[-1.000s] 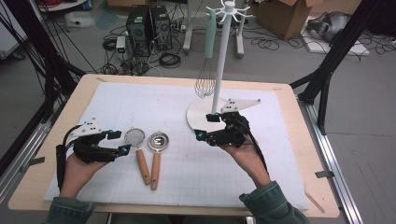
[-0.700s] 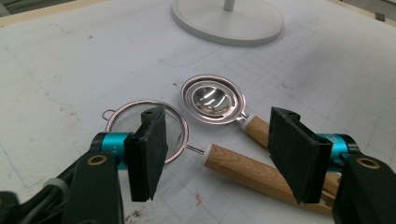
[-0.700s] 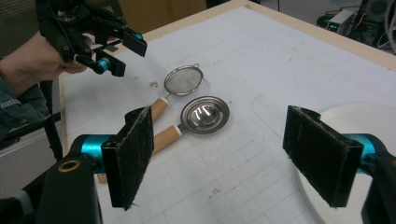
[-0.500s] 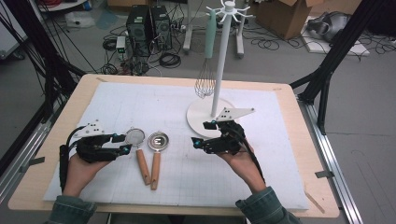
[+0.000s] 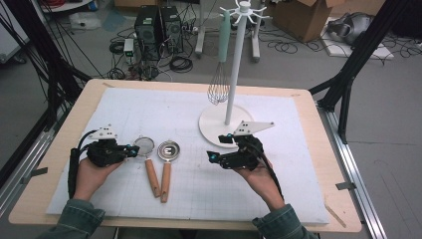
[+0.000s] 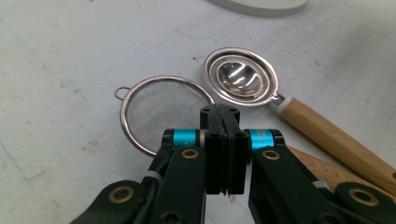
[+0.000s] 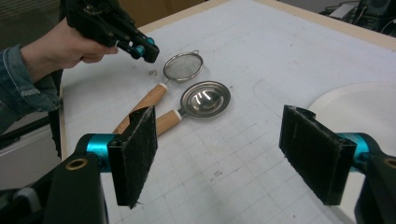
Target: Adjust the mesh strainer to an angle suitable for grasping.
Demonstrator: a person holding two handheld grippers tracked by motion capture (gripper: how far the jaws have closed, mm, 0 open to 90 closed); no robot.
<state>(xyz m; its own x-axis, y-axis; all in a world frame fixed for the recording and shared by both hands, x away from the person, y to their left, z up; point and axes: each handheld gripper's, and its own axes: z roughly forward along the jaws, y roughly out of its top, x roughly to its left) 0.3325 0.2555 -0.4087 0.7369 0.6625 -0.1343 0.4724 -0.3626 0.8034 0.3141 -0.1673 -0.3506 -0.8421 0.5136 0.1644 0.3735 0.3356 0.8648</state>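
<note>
Left gripper (image 5: pixel 133 150) is held just left of the mesh strainer (image 5: pixel 145 146); its jaws have just been closing and are now pressed together, nothing between them. The strainer lies flat on the white mat (image 5: pixel 124 114), at the near left, its wooden handle pointing toward the person. A metal funnel scoop (image 5: pixel 168 150) is laid just right of it. Right gripper (image 5: pixel 220 148) is held near the stand base (image 5: pixel 211 124), jaws wide apart, empty.

Mesh strainer (image 6: pixel 161 109): fine wire, shiny rim. Egg separator (image 6: pixel 240 77): polished steel, wood handle. Mat (image 5: pixel 189 189): matt white.
</note>
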